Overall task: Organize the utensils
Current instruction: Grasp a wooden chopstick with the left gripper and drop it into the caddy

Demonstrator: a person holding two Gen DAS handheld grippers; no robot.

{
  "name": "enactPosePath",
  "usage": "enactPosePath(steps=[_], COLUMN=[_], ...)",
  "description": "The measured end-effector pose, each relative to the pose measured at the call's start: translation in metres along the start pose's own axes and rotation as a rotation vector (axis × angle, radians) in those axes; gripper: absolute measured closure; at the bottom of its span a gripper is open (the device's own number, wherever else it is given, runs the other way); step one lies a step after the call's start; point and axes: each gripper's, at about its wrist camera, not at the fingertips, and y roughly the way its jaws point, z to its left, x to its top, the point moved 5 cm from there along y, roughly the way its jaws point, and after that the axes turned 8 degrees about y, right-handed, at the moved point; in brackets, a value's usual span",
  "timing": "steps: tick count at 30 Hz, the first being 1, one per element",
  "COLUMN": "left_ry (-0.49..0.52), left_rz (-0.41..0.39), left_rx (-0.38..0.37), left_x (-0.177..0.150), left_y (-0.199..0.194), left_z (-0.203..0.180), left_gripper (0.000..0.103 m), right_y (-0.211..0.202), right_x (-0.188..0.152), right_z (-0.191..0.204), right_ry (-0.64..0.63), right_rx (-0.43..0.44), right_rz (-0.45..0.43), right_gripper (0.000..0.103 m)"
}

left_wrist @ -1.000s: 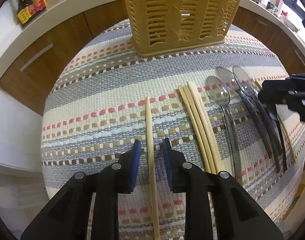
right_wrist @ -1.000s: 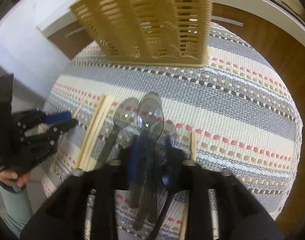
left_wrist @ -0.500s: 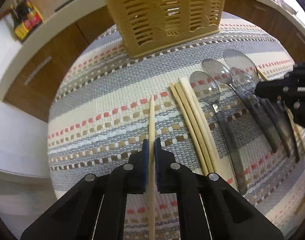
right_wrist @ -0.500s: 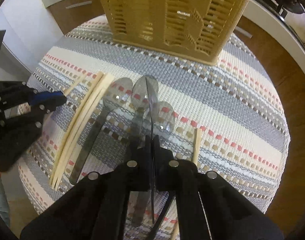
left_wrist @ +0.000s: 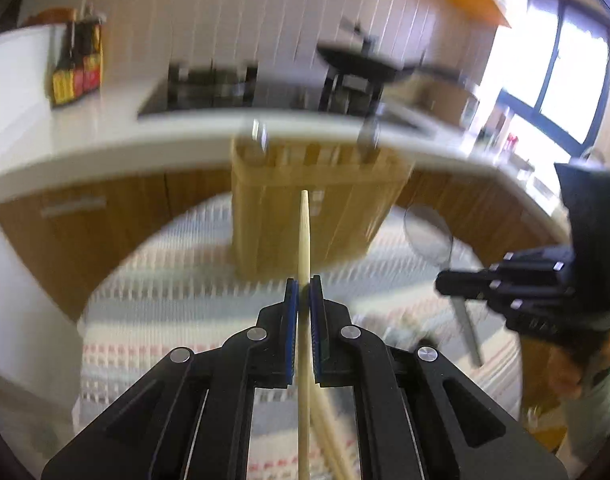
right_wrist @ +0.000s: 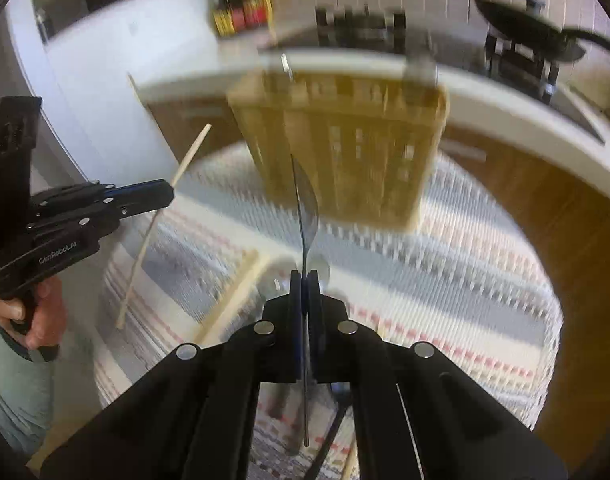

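Observation:
My left gripper is shut on a pale wooden chopstick, held up off the striped mat with its tip toward the tan slotted utensil basket. My right gripper is shut on a clear grey plastic spoon, seen edge-on and lifted in front of the basket. Each gripper shows in the other's view: the right gripper holding the spoon, the left gripper holding the chopstick. Both views are motion-blurred.
Other chopsticks and spoons lie on the striped mat. A white counter with sauce bottles, a stove and a black pan runs behind the basket. Wooden cabinets are below it.
Both grippers have lifted their utensils off the mat and tilted up toward the basket. The left one closed on the chopstick and the right one on the spoon within the last second.

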Motion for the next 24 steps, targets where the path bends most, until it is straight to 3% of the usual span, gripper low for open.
enactPosePath(steps=[5,11,16,20,24], left_ry=[-0.012,-0.016,-0.029,-0.036,-0.01], left_rz=[-0.197,-0.404,-0.475,-0.508,-0.532], left_rx=[-0.007,0.048,0.1,0.141,0.228], left_x=[0.051,0.108,0.133,0.142,0.139], left_y=[-0.031,-0.04,-0.016,0.005,0.027], left_z=[-0.002,-0.002,0.014,0.027,0.032], left_gripper=[0.099,0.099,0.099,0.099,0.099], right_y=[-0.034,-0.056,-0.044,-0.021,0.003], right_x=[0.045,0.096,0.13,0.148,0.152], right_z=[0.005,-0.011,-0.033,-0.054,-0.065], right_ry=[0.002,0.048,0.089,0.13,0.143], right_rx=[0.034,0.039,0.012,-0.006,-0.036], right_rz=[-0.2,-0.409,-0.503,-0.536,-0.55], right_gripper=[0.101,0.101,0.101,0.101,0.101])
